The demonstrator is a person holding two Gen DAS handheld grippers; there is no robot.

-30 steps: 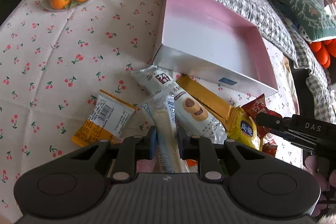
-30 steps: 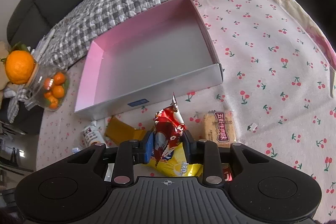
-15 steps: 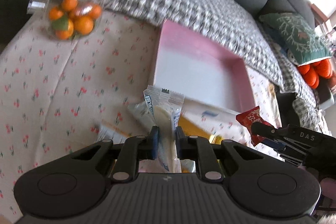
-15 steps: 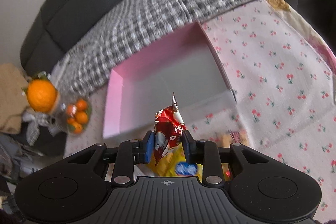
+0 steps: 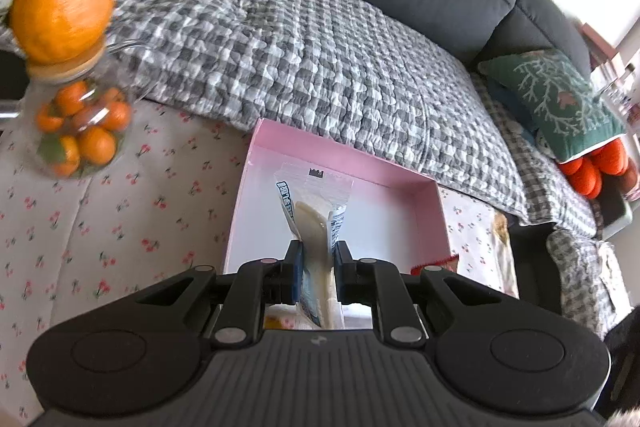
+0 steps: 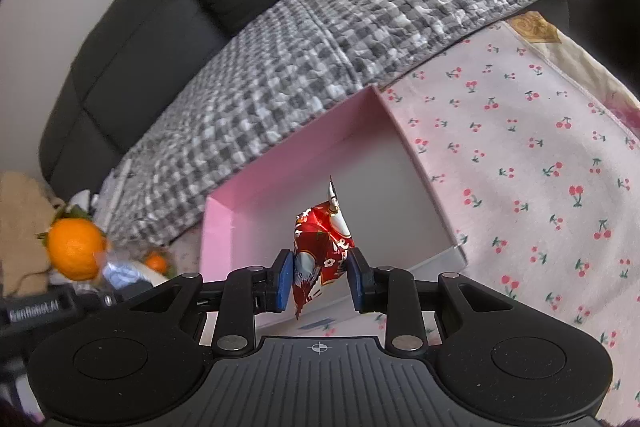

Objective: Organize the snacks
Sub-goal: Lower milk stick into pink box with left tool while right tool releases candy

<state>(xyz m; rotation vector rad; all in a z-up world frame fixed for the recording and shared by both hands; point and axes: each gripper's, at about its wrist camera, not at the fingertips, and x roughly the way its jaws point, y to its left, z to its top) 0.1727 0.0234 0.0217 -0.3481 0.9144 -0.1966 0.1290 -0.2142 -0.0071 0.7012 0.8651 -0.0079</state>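
Note:
My left gripper (image 5: pixel 316 259) is shut on a clear snack packet with a pale bar inside (image 5: pixel 314 211) and holds it over the pink-walled box (image 5: pixel 434 211). My right gripper (image 6: pixel 320 275) is shut on a red snack packet (image 6: pixel 320 243) and holds it above the near edge of the same box (image 6: pixel 248 195). The box floor that shows is bare. The red packet's edge also shows at the box's right in the left wrist view (image 5: pixel 436 265). The other snacks on the cloth are hidden under the grippers.
A glass jar of small oranges (image 5: pixel 80 135) with an orange-shaped lid (image 5: pixel 60 7) stands left of the box; it also shows in the right wrist view (image 6: pixel 76 251). A sofa with a grey checked blanket (image 5: pixel 320 59) runs behind the cherry-print tablecloth (image 6: pixel 540 167).
Both grippers lifted their packets off the snack pile and moved forward over the box. The snack pile has dropped out of sight.

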